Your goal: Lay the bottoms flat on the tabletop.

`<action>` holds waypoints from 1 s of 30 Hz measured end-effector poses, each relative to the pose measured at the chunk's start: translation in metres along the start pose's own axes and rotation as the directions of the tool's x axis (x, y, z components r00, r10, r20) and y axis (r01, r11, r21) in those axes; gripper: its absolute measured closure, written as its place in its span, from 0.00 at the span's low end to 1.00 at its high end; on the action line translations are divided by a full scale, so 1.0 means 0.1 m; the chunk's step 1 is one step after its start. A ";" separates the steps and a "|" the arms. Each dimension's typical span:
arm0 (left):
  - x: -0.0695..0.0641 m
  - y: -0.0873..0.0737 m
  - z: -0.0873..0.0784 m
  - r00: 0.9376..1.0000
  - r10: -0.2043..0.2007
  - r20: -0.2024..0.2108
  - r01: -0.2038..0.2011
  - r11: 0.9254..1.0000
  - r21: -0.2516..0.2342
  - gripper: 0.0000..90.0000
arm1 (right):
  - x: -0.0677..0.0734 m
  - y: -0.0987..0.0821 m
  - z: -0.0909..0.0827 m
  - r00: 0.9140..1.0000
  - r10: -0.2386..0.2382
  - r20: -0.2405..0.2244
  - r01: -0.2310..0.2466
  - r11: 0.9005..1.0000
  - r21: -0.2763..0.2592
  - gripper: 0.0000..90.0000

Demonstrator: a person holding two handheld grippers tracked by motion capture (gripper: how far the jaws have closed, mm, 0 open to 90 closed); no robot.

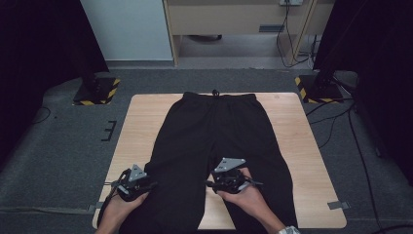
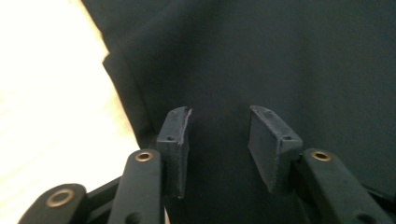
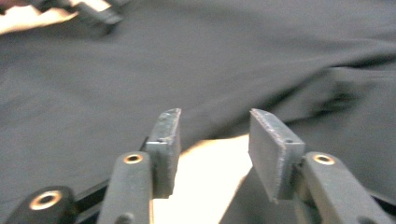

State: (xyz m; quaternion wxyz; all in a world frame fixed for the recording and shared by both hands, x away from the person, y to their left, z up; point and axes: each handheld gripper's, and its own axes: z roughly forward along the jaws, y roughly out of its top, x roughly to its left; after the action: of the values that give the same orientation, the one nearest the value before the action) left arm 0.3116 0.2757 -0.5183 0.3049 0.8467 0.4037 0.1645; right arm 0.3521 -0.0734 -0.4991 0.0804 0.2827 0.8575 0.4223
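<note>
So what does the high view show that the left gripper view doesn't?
High view alone: the whole black trousers spread flat, waistband and drawstring at the far edge, both hands, the right gripper between the legs, and the floor around the table. Left gripper view alone: the left gripper close up, jaws apart with nothing between them, over the fabric. Both share the dark cloth and light tabletop.

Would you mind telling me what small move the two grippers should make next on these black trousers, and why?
Probably close each gripper on an edge of the near trouser leg. The black trousers lie flat on the wooden table, waistband far. The left gripper hangs open over the leg's outer edge, the right gripper open by the inner edge, nothing gripped yet.
</note>
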 end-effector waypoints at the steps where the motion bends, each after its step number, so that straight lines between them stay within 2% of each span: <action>1: -0.08 -0.05 -0.06 0.999 0.009 0.031 -0.010 1.000 0.013 0.68 | -0.11 -0.01 -0.06 0.999 0.014 0.044 -0.013 1.000 -0.016 0.51; 3: -0.16 -0.08 -0.11 0.998 0.039 0.054 -0.040 0.999 0.027 0.68 | -0.23 -0.04 -0.09 0.995 0.027 0.098 -0.026 1.000 -0.011 0.49; 4: -0.16 -0.08 -0.11 0.998 0.039 0.054 -0.040 0.999 0.027 0.67 | -0.28 -0.05 -0.10 0.992 0.033 0.122 -0.032 0.999 -0.008 0.47; 5: -0.24 -0.11 -0.14 0.996 0.057 0.075 -0.059 0.998 0.029 0.66 | -0.33 -0.07 -0.12 0.989 0.045 0.138 -0.044 0.999 -0.007 0.47; 6: -0.24 -0.11 -0.14 0.996 0.057 0.075 -0.059 0.998 0.029 0.66 | -0.33 -0.07 -0.12 0.989 0.045 0.138 -0.044 0.999 -0.007 0.47; 7: -0.28 -0.11 -0.17 0.995 0.071 0.068 -0.074 0.997 0.037 0.65 | -0.39 -0.10 -0.11 0.985 0.058 0.160 -0.058 0.998 -0.004 0.45; 9: -0.29 -0.10 -0.17 0.995 0.068 0.066 -0.070 0.997 0.027 0.61 | -0.40 -0.10 -0.10 0.985 0.056 0.165 -0.056 0.998 -0.005 0.45; 10: -0.28 -0.07 -0.18 0.997 0.067 0.046 -0.067 0.998 -0.008 0.61 | -0.40 -0.09 -0.08 0.984 0.061 0.167 -0.060 0.998 -0.010 0.45; 11: -0.23 0.03 -0.19 0.998 0.062 0.003 -0.061 0.997 -0.045 0.57 | -0.38 -0.03 -0.01 0.985 0.060 0.159 -0.057 0.998 -0.025 0.49; 12: -0.23 0.03 -0.19 0.998 0.062 0.003 -0.061 0.997 -0.045 0.56 | -0.38 -0.03 -0.01 0.985 0.060 0.159 -0.057 0.998 -0.025 0.49; 13: -0.20 0.09 -0.18 0.998 0.063 -0.017 -0.064 0.996 -0.061 0.55 | -0.34 0.06 0.09 0.986 0.053 0.158 -0.049 0.998 -0.027 0.52; 14: -0.16 0.14 -0.16 0.998 0.052 -0.033 -0.054 0.996 -0.072 0.55 | -0.34 0.06 0.09 0.986 0.053 0.158 -0.049 0.998 -0.027 0.52; 15: -0.08 0.24 -0.12 0.999 0.023 -0.041 -0.027 0.996 -0.089 0.54 | -0.34 0.13 0.20 0.983 0.056 0.177 -0.054 0.998 -0.021 0.55; 16: -0.08 0.24 -0.12 0.999 0.023 -0.041 -0.027 0.996 -0.089 0.54 | -0.34 0.13 0.20 0.983 0.056 0.177 -0.054 0.998 -0.021 0.55; 17: -0.06 0.28 -0.10 0.999 0.021 -0.050 -0.026 0.995 -0.094 0.54 | -0.35 0.16 0.25 0.980 0.060 0.189 -0.058 0.998 -0.016 0.59; 18: -0.04 0.32 -0.09 0.998 0.013 -0.057 -0.019 0.995 -0.102 0.54 | -0.36 0.18 0.29 0.978 0.068 0.196 -0.066 0.998 -0.014 0.65; 19: -0.02 0.38 -0.08 0.998 0.009 -0.066 -0.016 0.993 -0.116 0.54 | -0.40 0.20 0.37 0.976 0.085 0.202 -0.088 0.996 0.007 0.80; 20: -0.02 0.38 -0.08 0.998 0.009 -0.066 -0.016 0.993 -0.116 0.54 | -0.40 0.20 0.37 0.976 0.085 0.202 -0.088 0.996 0.007 0.80; 21: -0.01 0.42 -0.07 0.997 0.001 -0.073 -0.011 0.992 -0.125 0.54 | -0.42 0.21 0.40 0.974 0.085 0.211 -0.095 0.995 0.039 0.97; 24: 0.01 0.46 -0.08 0.996 0.009 -0.088 -0.021 0.991 -0.129 0.53 | -0.43 0.22 0.34 0.971 0.091 0.221 -0.102 0.994 0.036 0.99; 25: 0.05 0.49 -0.07 0.994 0.010 -0.107 -0.024 0.991 -0.129 0.53 | -0.45 0.21 0.23 0.968 0.112 0.224 -0.122 0.992 0.030 0.99; 26: 0.05 0.49 -0.07 0.994 0.010 -0.107 -0.024 0.991 -0.129 0.52 | -0.45 0.21 0.23 0.968 0.112 0.224 -0.122 0.992 0.030 0.99; 27: 0.11 0.51 -0.02 0.992 0.002 -0.129 -0.017 0.992 -0.121 0.51 | -0.50 0.19 0.13 0.961 0.132 0.241 -0.141 0.990 0.020 0.99; 28: 0.11 0.51 -0.02 0.992 0.002 -0.129 -0.017 0.992 -0.121 0.49 | -0.50 0.19 0.13 0.961 0.132 0.241 -0.141 0.990 0.020 0.99; 30: 0.19 0.51 0.06 0.989 -0.012 -0.150 -0.004 0.994 -0.106 0.48 | -0.58 0.15 0.09 0.955 0.146 0.257 -0.157 0.987 0.025 0.96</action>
State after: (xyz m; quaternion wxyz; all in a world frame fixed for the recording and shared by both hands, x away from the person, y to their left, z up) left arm 0.3567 0.2633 -0.4893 0.3183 0.8138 0.4179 0.2486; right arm 0.4094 -0.0923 -0.4990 0.1506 0.4010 0.8253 0.3680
